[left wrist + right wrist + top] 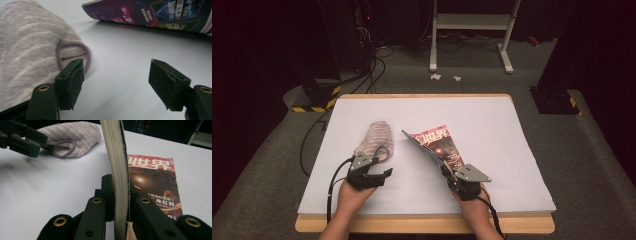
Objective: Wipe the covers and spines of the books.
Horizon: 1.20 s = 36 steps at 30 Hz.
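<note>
We see a wooden table (422, 224) under a white sheet (492, 125). On it lie a striped cloth (375, 138) (left) and a magazine (439, 146).

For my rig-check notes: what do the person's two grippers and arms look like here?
Both the left gripper and the right gripper are black, with a grey three-cornered plate on top and a black trailing cable. Their jaws carry brass-ringed holes and dark pads. The forearms are bare, no sleeves.

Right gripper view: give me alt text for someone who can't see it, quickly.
The right gripper is shut on the edge of a thick block of pages, standing them upright above the magazine's red cover on the white table sheet. At upper left, the left gripper is beside a grey striped cloth.
</note>
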### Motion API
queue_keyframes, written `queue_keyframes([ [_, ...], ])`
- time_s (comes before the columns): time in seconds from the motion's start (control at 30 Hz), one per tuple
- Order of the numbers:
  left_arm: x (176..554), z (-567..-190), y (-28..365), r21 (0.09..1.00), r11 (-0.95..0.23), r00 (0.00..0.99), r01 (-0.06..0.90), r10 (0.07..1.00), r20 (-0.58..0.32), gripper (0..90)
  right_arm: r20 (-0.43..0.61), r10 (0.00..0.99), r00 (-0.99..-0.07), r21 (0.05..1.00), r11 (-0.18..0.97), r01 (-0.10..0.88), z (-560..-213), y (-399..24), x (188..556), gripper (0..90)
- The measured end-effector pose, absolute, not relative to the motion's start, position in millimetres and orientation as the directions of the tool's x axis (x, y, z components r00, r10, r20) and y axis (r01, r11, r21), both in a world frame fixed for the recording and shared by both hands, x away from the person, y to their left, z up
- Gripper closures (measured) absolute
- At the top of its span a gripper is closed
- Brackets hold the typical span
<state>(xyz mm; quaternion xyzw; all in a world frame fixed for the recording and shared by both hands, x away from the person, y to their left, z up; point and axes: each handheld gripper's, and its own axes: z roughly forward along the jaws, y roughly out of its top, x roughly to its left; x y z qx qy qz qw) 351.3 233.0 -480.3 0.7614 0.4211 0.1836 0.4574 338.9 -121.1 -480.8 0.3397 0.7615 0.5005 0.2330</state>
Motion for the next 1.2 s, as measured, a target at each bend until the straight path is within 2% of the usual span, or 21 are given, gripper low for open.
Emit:
queue_keyframes([
  [0.07, 351.3, -478.2, 238.9, 0.858, -0.187, 0.580, 0.479, 0.801, -0.150, 30.1, -0.020, 0.754, -0.656, 0.923, 0.266, 0.278, -477.4, -121.3, 340.5, 84.2],
  [0.37, 346.8, -474.5, 240.2, 0.866, -0.163, 0.601, 0.473, 0.778, -0.182, 29.7, -0.009, 0.784, -0.621, 0.932, 0.232, 0.280, -455.9, -124.8, 345.8, 84.4],
  [0.67, 345.0, -468.4, 244.8, 0.878, -0.117, 0.603, 0.464, 0.768, -0.217, 29.7, -0.013, 0.813, -0.583, 0.955, 0.182, 0.233, -421.5, -130.6, 351.4, 84.5],
  [0.9, 346.4, -468.5, 242.2, 0.879, -0.123, 0.605, 0.460, 0.768, -0.210, 29.6, -0.035, 0.828, -0.560, 0.967, 0.170, 0.190, -400.5, -133.5, 354.0, 84.6],
  [1.2, 346.3, -469.7, 244.3, 0.881, -0.126, 0.592, 0.455, 0.782, -0.194, 29.7, 0.020, 0.819, -0.574, 0.981, 0.096, 0.171, -390.0, -128.2, 357.5, 84.6],
])
